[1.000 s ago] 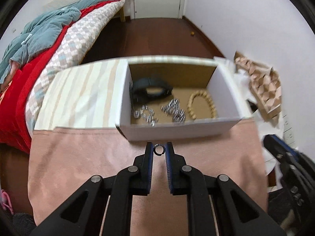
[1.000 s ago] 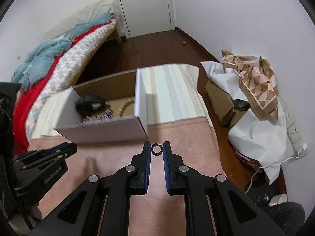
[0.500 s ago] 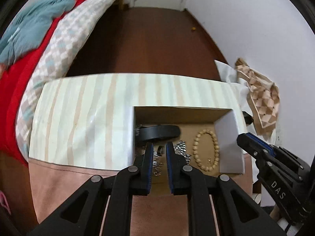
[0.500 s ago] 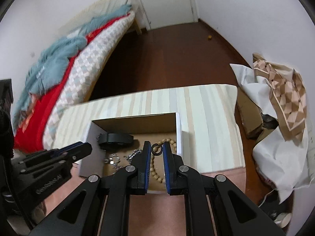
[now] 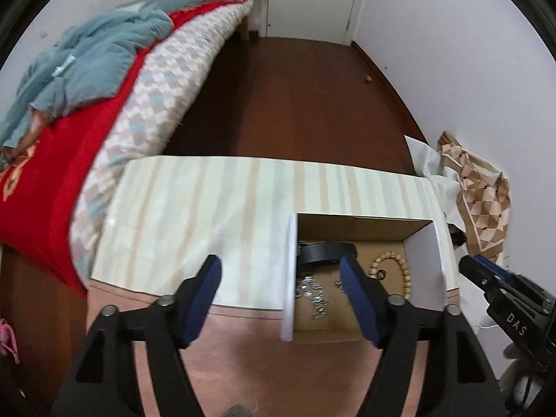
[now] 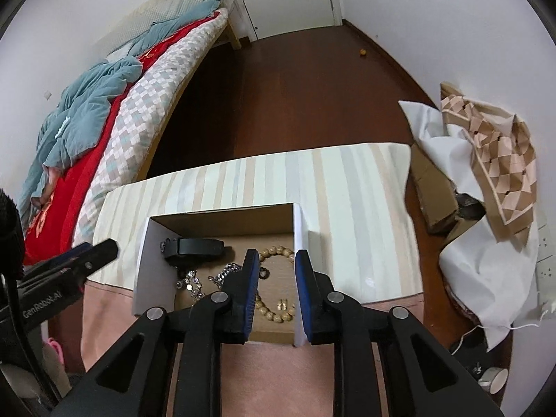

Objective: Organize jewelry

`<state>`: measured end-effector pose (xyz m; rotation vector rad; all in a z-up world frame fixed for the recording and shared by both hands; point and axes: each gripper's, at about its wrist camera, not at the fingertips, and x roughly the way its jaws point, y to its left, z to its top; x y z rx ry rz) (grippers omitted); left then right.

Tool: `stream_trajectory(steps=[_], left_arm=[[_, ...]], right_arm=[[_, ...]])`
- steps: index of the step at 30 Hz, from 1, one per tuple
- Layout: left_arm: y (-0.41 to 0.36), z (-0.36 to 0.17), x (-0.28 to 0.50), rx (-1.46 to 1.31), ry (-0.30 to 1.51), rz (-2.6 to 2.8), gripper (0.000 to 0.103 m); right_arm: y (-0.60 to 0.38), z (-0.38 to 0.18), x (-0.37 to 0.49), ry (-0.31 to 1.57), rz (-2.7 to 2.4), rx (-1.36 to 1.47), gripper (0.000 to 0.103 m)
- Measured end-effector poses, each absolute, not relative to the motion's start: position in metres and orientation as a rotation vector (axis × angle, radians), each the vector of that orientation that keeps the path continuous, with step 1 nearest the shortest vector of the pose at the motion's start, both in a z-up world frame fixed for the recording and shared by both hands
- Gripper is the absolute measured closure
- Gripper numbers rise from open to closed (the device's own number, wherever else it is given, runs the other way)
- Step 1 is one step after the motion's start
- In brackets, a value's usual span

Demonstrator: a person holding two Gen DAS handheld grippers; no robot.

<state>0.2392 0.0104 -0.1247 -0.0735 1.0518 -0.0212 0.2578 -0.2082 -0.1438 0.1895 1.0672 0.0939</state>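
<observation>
**Hovering Over the Jewelry Box, Both Grippers Stand Empty**

Hanging above an open cardboard box [image 6: 222, 224] on a striped tabletop [image 5: 194, 208], the left gripper [image 5: 279, 293] has its blue-padded fingers [image 5: 205, 295] spread wide with nothing between them. The right gripper [image 6: 277, 290] is parted more narrowly over the box's near right corner, also empty.

Inside the box lie a wooden bead bracelet [image 5: 403, 271], a black watch [image 6: 194, 248] against the far wall, and loose silver chain pieces [image 5: 314, 295] near the left wall. A small dark ring [image 5: 382, 273] rests on the cardboard floor within the bracelet's loop; in the right wrist view a small ring [image 6: 264, 273] shows just beside that gripper's left finger, and a pale ring [image 6: 283, 304] lies between the fingers, near the beads.

A pink cloth [image 6: 271, 375] covers the table's near end. A bed with red and blue-grey bedding [image 6: 87, 121] stands to the left.
</observation>
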Motion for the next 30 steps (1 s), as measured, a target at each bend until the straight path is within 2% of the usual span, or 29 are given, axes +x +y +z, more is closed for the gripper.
stream_trajectory(steps=[2,3,4,5,6,8,10,12,20,30], left_arm=[[0.014,-0.123,0.231,-0.058,1.031,0.007,0.03],[0.015,-0.122,0.227,-0.053,1.025,0.018,0.028],[0.016,-0.123,0.223,-0.046,1.026,0.033,0.018],[0.017,-0.124,0.219,-0.044,1.03,0.04,0.008],[0.017,-0.126,0.216,-0.043,1.036,0.048,0.005],[0.016,-0.129,0.21,-0.029,1.052,0.061,0.004],[0.015,-0.13,0.205,-0.021,1.063,0.061,0.004],[0.014,-0.127,0.197,-0.016,1.055,0.068,0.004],[0.005,-0.09,0.161,-0.016,1.007,0.056,0.004],[0.002,-0.019,0.102,-0.009,0.909,0.054,0.004]], right_arm=[[-0.204,-0.14,0.25,1.059,0.068,0.136,0.065],[-0.202,-0.139,0.247,1.059,0.048,0.106,0.055],[-0.2,-0.138,0.244,1.061,0.038,0.087,0.047],[-0.198,-0.138,0.241,1.062,0.028,0.066,0.044],[-0.197,-0.138,0.238,1.064,0.014,0.049,0.038],[-0.195,-0.14,0.233,1.073,-0.014,0.017,0.028],[-0.196,-0.141,0.226,1.083,-0.034,0.019,0.011],[-0.197,-0.14,0.217,1.08,-0.061,0.01,0.003],[-0.197,-0.113,0.182,1.035,-0.104,-0.008,0.001],[-0.194,-0.035,0.117,0.917,-0.099,-0.014,0.001]])
